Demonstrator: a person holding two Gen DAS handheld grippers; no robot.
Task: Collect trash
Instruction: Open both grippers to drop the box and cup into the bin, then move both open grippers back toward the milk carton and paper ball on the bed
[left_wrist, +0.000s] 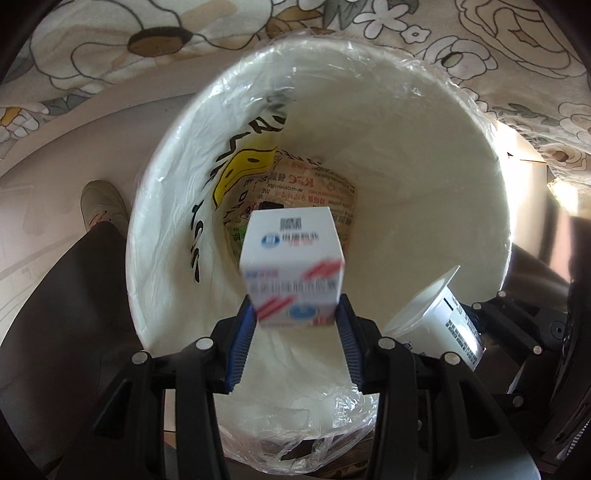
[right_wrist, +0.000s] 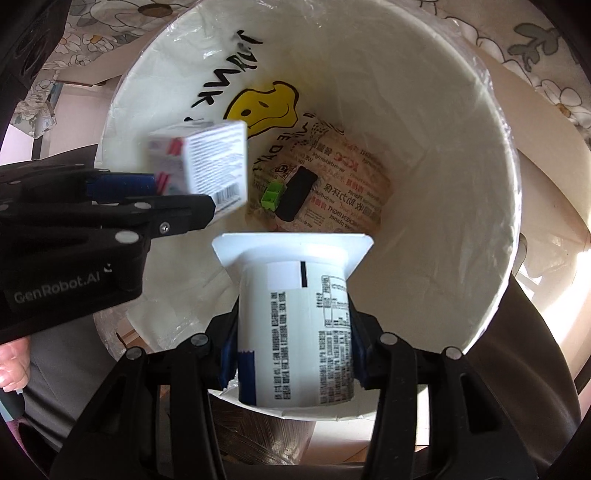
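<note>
A white bin (left_wrist: 461, 192) lined with a clear bag stands below both grippers; its rim (right_wrist: 495, 155) fills the right wrist view too. My left gripper (left_wrist: 295, 317) is shut on a small white carton (left_wrist: 293, 258) with red and blue print, held over the bin's mouth. The same carton (right_wrist: 210, 166) and left gripper (right_wrist: 155, 192) show at the left of the right wrist view. My right gripper (right_wrist: 295, 354) is shut on a white plastic cup (right_wrist: 295, 325), its open mouth pointing down into the bin. That cup (left_wrist: 439, 321) appears at the right of the left wrist view.
At the bin's bottom lie a printed paper wrapper (right_wrist: 351, 184), a green piece (right_wrist: 272, 195) and a black object (right_wrist: 297, 192). A yellow smiley face (right_wrist: 264, 105) marks the bin's wall. Floral fabric (left_wrist: 110, 48) lies beyond the bin. A shoe (left_wrist: 103, 205) stands on the floor at left.
</note>
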